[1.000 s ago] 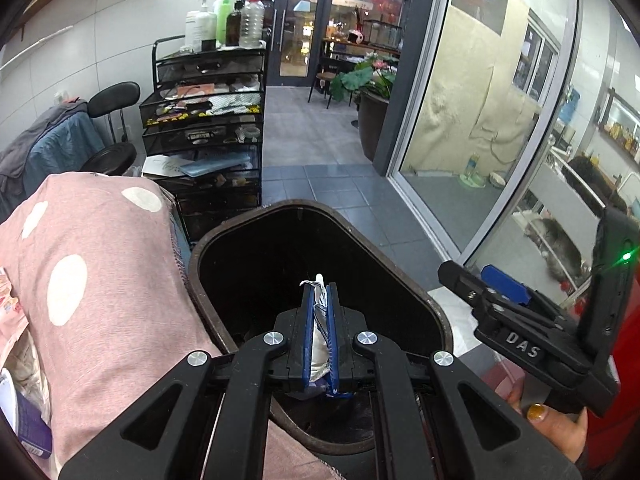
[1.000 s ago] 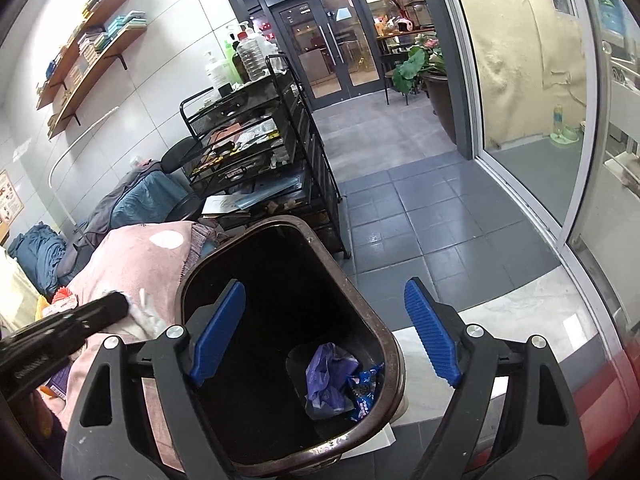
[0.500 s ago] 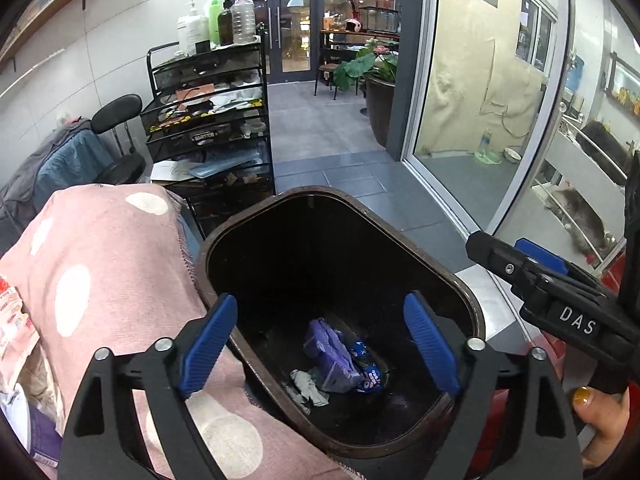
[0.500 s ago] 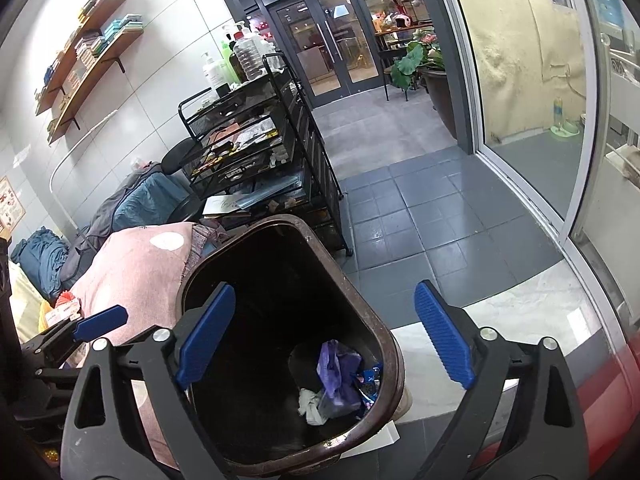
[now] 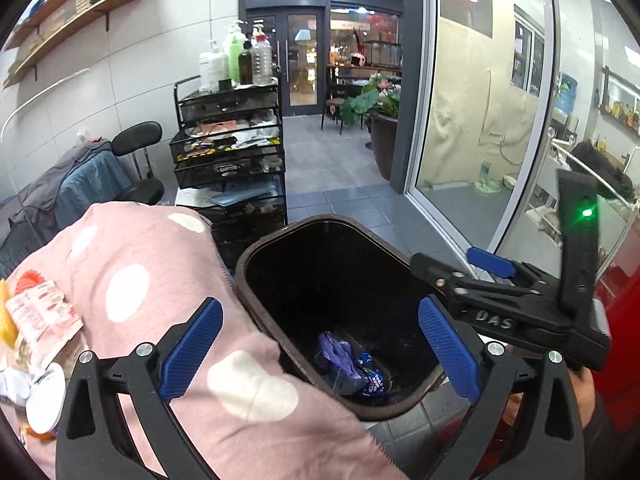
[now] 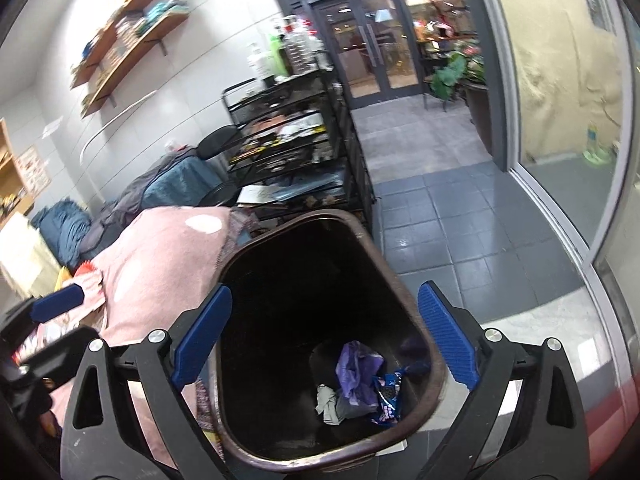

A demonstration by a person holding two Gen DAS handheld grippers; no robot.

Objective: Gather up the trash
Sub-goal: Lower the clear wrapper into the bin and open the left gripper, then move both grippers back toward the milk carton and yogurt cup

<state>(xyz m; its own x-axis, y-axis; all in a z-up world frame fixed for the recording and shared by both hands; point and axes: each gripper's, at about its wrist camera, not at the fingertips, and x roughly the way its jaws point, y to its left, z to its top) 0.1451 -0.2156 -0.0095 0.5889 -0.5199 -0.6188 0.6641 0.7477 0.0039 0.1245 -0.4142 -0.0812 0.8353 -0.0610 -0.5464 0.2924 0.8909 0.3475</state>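
A dark brown bin stands on the floor beside a pink dotted cloth. On its bottom lie a purple wrapper, a blue wrapper and a crumpled white scrap. My left gripper hovers over the bin's near rim and the cloth; its jaws are opening, with nothing between them. My right gripper hangs above the bin, open wide and holding nothing. The purple wrapper shows between its fingers, far below.
A snack packet and a white lid lie left of the cloth. Behind the bin stands a black mesh trolley with bottles, and a chair beside it. Glass panels run along the right, with tiled floor beyond the bin.
The left gripper opened and let go of the crumpled white wrapper, which now lies in the bin. It then drew back over the pink cloth. The right gripper opened slightly wider.
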